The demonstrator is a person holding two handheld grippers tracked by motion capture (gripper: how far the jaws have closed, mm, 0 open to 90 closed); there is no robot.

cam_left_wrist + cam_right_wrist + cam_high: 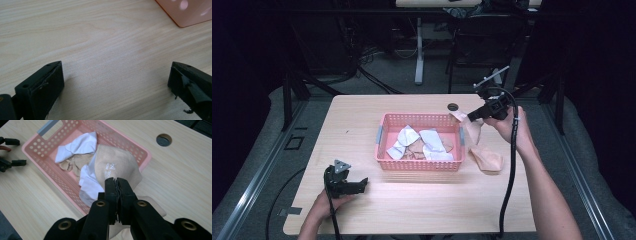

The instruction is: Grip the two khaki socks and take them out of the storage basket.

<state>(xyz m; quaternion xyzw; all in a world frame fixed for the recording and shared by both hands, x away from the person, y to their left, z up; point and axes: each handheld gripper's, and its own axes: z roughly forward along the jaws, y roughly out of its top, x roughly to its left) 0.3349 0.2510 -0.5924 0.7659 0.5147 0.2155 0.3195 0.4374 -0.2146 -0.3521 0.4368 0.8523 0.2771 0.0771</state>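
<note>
A pink perforated basket (422, 165) stands mid-table and holds white and beige cloths (424, 142). My right gripper (471, 117) is shut on a beige sock (484, 155) that hangs from its jaws down onto the table just right of the basket. In the right gripper view the jaws (116, 182) pinch the beige sock (117, 166), with the basket (32, 147) behind it. My left gripper (362, 184) rests open near the table's front left, short of the basket. Its pads (53, 82) stand wide apart over bare wood, a basket corner (187, 15) at top right.
A round cable hole (453, 106) lies in the tabletop behind the basket's right corner. The basket has grey handles (379, 135) on its short sides. Table legs, chairs and cables stand on the floor beyond the far edge.
</note>
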